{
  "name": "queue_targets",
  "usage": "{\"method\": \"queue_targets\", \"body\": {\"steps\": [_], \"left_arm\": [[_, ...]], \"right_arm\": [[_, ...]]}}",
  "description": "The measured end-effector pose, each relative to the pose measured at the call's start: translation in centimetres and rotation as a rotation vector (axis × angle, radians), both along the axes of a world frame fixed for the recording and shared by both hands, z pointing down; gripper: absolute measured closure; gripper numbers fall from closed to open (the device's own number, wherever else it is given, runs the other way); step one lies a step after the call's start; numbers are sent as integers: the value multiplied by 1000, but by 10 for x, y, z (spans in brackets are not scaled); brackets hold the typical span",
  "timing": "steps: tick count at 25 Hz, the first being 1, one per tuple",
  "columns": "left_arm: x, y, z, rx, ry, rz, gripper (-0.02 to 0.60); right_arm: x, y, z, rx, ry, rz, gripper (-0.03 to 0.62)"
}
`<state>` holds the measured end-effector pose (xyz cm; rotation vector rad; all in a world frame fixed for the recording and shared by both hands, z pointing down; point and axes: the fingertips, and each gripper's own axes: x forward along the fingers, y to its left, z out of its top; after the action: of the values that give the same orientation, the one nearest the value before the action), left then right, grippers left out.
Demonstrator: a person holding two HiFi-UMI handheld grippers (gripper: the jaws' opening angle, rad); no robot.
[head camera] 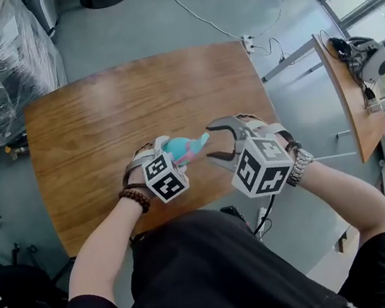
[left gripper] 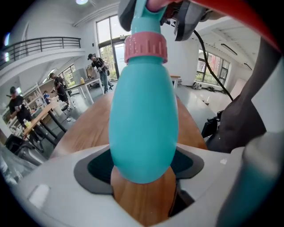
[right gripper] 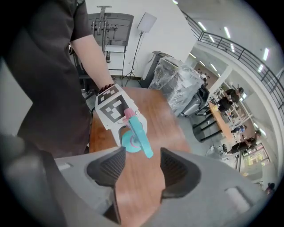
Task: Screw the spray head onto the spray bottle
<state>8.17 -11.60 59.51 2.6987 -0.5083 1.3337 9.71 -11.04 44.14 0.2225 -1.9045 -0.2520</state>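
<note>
The left claw (left gripper: pixel 144 177) is clenched on the rounded belly of the teal spray bottle (left gripper: pixel 144 124), holding it clear of the wooden worktop (head camera: pixel 99 121). The bottle's neck points away from that claw, towards the right one. A pink collar (left gripper: pixel 145 46) sits at the neck with the teal spray head (right gripper: pixel 141 137) beyond it. How far the collar is threaded on I cannot tell. The right claw (right gripper: pixel 138 166) is released, its jaws wide apart with nothing between them, and the spray head lies just ahead of its tips. The bottle looks like light, smooth plastic that could slip or dent if squeezed hard, so a firm hold on the belly seems right. The ribbed pink collar is probably the best place for the right claw to take hold and turn, rather than the thin nozzle.
</note>
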Motion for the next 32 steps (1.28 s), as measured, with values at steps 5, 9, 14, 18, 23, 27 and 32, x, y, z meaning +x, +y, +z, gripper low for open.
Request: {"method": "queue_targets", "body": {"steps": [5,9,14,18,23,27,32], "left_arm": [[-9,-24,13,1,59,-96,175],[-14,-40,22,14,106,-165,175],[-16,-55,36,19,134,-229,175],[-17,-68,45,18,159,-296,173],[-19,-84,57,9,165,-360,172],[-17,-92,60,8,177,-384,169],[-12,-94,61,17,187,-377,166]], "right_arm": [[8,-8,-9,39,-41,56,362],[17,-5,-9,45,-60,92,362],[29,-2,-8,51,-100,162,362],[33,-1,-9,67,-197,267,367],[38,5,2,48,-305,384,399],[49,15,13,36,-355,467,456],[57,20,18,61,-404,529,531]]}}
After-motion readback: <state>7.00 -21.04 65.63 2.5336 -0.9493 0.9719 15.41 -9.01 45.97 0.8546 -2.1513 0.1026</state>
